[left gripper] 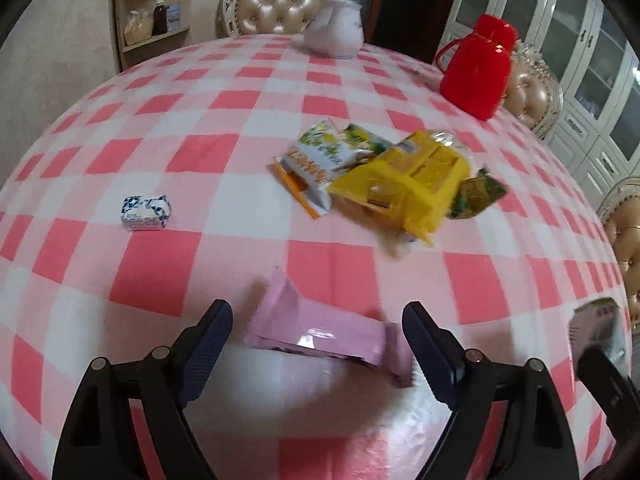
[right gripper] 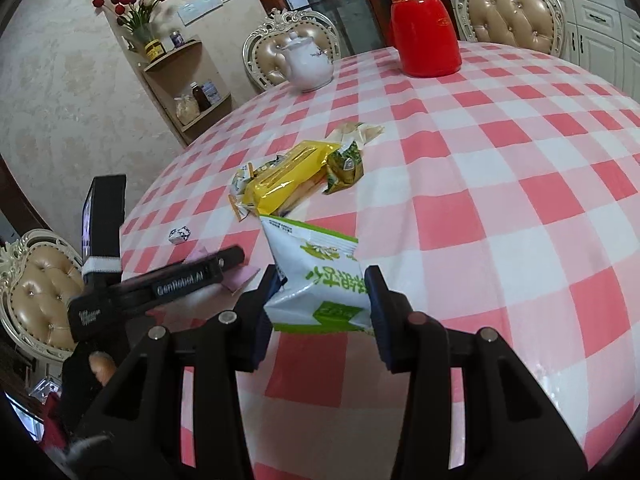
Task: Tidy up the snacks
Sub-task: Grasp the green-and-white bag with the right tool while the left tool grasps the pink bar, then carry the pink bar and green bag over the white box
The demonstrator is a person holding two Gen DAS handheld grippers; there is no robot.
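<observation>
Only the right wrist view shows the right gripper [right gripper: 320, 300] with its jaws clamped on a white and green crinkled snack packet [right gripper: 320, 276], held above the counter [right gripper: 500, 200] on the near side of the yellow plastic snack bag [right gripper: 288, 178]. The left wrist view shows the left gripper [left gripper: 318, 340], jaws wide, straddling a flat pink foil wrapper [left gripper: 316, 332] lying nearer than that bag, slightly blurred.

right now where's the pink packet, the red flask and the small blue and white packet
pink packet [left gripper: 320, 338], left wrist view, middle of its wrapper
red flask [right gripper: 425, 36], right wrist view, middle of its body
small blue and white packet [left gripper: 146, 213], left wrist view, top face
</observation>
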